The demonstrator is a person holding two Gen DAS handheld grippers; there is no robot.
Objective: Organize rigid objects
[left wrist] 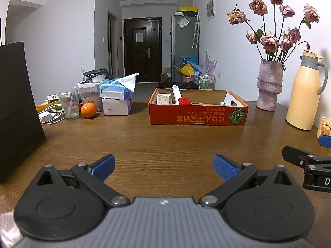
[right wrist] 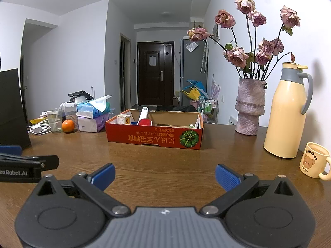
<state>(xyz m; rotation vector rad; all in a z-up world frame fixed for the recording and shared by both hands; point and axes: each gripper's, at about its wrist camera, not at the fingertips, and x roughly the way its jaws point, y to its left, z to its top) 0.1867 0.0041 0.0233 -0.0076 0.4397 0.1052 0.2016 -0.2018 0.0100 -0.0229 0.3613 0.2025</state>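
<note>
The wooden table (right wrist: 157, 165) is carrying everything, with a black bag (left wrist: 16, 107) standing at its left edge and a cream thermos jug (right wrist: 287, 111) and a vase of dried roses (right wrist: 249, 105) sitting along the right wall. A red cardboard box (right wrist: 154, 137) is lying mid-table, well apart from both grippers, holding a white-handled red scoop (right wrist: 144, 117) leaning on its back wall beside a white cube-shaped item (right wrist: 123, 119), while 2 stacked tissue packs (left wrist: 116, 97), an orange (left wrist: 88, 110) and a bear mug (right wrist: 313, 160) are sitting around it. The left gripper (left wrist: 164, 167) and right gripper (right wrist: 165, 175) are hovering side by side over bare wood, each with its 2 blue fingers spread wide and gripping nothing.
</note>
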